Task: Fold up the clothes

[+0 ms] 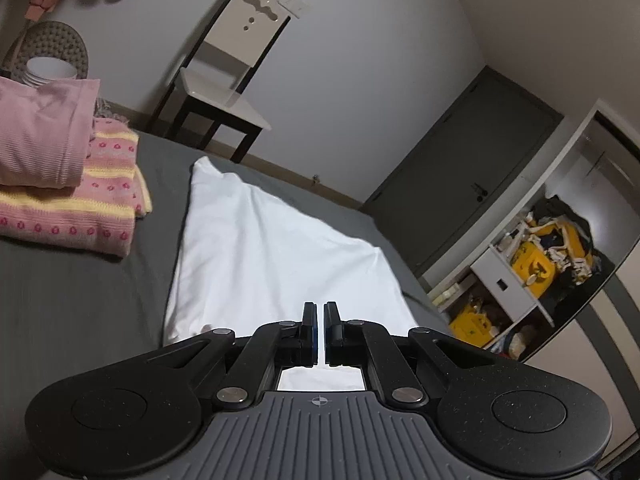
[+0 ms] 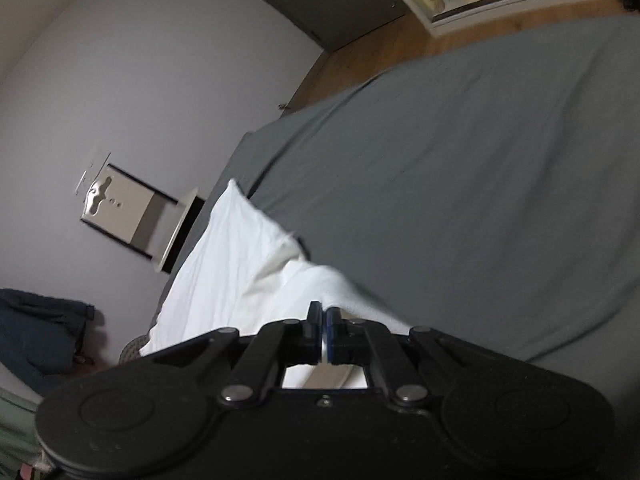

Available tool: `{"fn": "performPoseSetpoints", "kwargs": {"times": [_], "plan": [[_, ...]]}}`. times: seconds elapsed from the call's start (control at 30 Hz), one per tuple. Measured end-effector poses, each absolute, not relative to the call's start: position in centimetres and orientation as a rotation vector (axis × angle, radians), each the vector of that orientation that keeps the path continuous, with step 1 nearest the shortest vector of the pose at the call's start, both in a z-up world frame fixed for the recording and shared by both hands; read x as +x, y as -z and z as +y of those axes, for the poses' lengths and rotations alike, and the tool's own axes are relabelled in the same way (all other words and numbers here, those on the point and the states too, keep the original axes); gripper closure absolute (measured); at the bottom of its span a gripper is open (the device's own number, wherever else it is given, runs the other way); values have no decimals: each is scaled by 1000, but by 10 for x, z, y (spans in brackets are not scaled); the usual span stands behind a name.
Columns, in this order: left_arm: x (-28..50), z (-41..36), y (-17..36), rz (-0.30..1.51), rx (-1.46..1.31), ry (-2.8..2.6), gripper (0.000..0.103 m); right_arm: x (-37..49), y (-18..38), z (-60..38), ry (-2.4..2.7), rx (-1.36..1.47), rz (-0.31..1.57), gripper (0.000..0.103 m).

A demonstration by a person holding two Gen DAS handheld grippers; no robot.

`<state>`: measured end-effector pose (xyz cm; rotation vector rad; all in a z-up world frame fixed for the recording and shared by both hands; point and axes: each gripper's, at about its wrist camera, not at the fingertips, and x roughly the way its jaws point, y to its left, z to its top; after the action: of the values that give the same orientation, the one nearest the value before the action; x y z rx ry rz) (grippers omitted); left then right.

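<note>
A white garment [image 1: 260,240] lies stretched out on the grey bed sheet [image 1: 80,300], running away from my left gripper [image 1: 320,316]. That gripper's fingers are pressed nearly together over the garment's near edge, with a thin strip of white between the pads. In the right wrist view the same white garment [image 2: 232,264] rises in a fold up to my right gripper [image 2: 323,318], which is shut with white cloth pinched between its blue pads. The cloth behind both grippers is hidden by their bodies.
A folded pink garment [image 1: 40,136] sits on a folded pink-and-yellow striped knit [image 1: 100,208] at the bed's left. A white chair [image 1: 228,80] stands by the wall beyond the bed. A shelf unit with yellow items [image 1: 532,268] is at the right. Bare grey sheet [image 2: 460,180] spreads to the right.
</note>
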<state>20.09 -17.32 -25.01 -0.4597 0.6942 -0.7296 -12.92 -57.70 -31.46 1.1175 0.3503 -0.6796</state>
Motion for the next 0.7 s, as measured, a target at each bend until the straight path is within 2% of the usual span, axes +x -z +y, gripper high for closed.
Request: {"fn": "performPoseSetpoints", "kwargs": {"times": [0.3,0.4,0.47,0.5,0.53,0.57,0.6,0.63,0.7], "plan": [[186,-165,278,917,-444,608,100,-135,331,-592,718,1172,336,100],[179,-167,289,958,-431,605,100,-136,337,-592,703,1197,340,95],[180,-169,295,969,-428,581,97,-138,341,-591,682,1226,336,84],[181,-169,296,971,-431,570,89,-139,343,-590,672,1234,337,81],[181,-169,297,972,-435,564,73,-138,344,-590,659,1239,340,77],[180,-169,298,971,-438,567,62,-136,345,-589,645,1244,345,76],[179,-169,298,965,-439,575,34,-134,346,-589,636,1244,349,76],[178,-170,297,953,-435,576,23,-133,347,-588,632,1243,351,76],[176,-171,294,911,-420,551,23,-131,347,-587,622,1249,350,76]]}}
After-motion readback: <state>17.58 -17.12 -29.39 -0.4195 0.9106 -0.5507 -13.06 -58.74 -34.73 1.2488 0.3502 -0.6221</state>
